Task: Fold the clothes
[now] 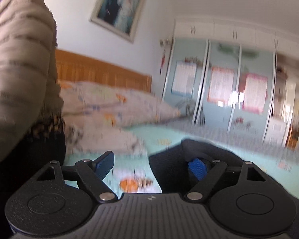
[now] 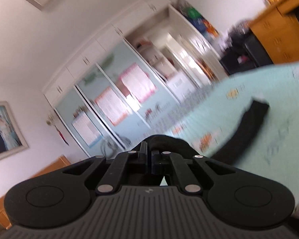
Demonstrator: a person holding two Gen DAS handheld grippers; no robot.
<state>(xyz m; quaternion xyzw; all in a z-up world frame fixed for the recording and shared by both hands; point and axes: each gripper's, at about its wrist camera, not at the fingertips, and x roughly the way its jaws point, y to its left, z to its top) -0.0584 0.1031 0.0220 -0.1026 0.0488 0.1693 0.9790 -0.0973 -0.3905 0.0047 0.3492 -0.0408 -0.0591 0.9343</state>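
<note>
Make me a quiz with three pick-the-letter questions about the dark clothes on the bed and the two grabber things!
1. Where does the black cloth garment lie?
A. on the light green patterned bed sheet
B. on the floor
C. inside the wardrobe

2. What colour are the pads on the left gripper fingers?
A. red
B. blue
C. yellow

3. How do the right gripper jaws stand?
A. wide open
B. closed together on the garment
C. out of view

Answers:
1 A, the right wrist view shows the dark strip stretched over the green sheet.
2 B, blue pads show on both fingers in the left wrist view.
3 B, the jaws meet with dark cloth bunched at their tips.
</note>
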